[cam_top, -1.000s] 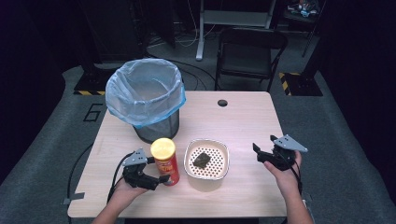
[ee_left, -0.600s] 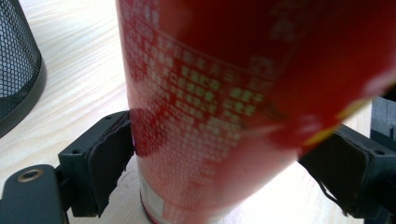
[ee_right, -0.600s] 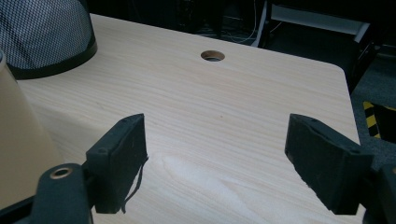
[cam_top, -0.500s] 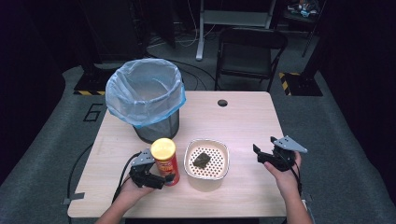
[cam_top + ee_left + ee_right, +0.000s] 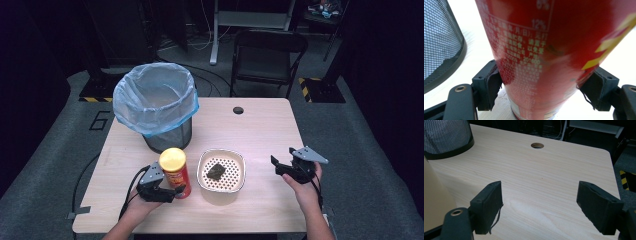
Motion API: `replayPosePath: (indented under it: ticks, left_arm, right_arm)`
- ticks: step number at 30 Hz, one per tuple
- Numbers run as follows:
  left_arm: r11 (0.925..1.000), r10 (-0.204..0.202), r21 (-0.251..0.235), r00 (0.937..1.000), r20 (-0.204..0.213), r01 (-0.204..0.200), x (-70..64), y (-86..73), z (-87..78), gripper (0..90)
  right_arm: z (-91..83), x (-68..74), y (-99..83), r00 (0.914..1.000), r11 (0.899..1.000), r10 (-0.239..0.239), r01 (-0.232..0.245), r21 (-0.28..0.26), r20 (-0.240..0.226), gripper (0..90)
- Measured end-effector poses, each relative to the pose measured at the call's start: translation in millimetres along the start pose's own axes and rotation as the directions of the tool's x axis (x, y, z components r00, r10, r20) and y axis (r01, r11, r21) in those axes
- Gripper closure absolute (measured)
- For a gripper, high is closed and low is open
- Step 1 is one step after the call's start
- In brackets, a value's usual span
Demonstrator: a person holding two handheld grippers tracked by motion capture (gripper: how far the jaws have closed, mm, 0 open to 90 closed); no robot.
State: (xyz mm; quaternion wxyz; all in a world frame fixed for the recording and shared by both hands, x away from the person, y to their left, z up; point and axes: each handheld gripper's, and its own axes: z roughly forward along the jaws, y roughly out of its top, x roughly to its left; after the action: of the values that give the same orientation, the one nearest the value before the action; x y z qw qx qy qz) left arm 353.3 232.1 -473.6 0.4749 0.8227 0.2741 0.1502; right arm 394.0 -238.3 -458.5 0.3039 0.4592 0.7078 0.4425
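Cardboard tube of crisps [image 5: 175, 172] — glossy red wall printed with small text, yellow lid — stands upright on the pale wood-grain table [image 5: 260, 125], just beside the perforated cream bowl [image 5: 221, 172] holding a dark lump [image 5: 216, 171]. My left gripper [image 5: 544, 87] is clamped low on the tube, a frayed black pad [image 5: 492, 86] pressing each side. My right gripper [image 5: 540, 206] — on the bowl's other side — is spread wide over bare table, holding nothing.
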Motion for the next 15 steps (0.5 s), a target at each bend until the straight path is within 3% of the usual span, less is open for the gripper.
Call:
replayPosePath:
  ticks: [10,15]
  left_arm:
    - [0.9996,-0.018,-0.022,0.9997,-0.013,0.018,4.6,10.5,-17.7,24.2]
    - [0.9996,-0.027,-0.01,0.9996,-0.01,0.027,7.5,17.5,-23.7,24.2]
  right_arm:
    - [2.1,-1.5,-1.7,0.9999,1.0,0.011,-0.011,0.002,-0.008,20.3]
    - [2.6,-4.7,-3.6,0.9997,1.0,0.022,-0.022,0.007,-0.006,20.5]
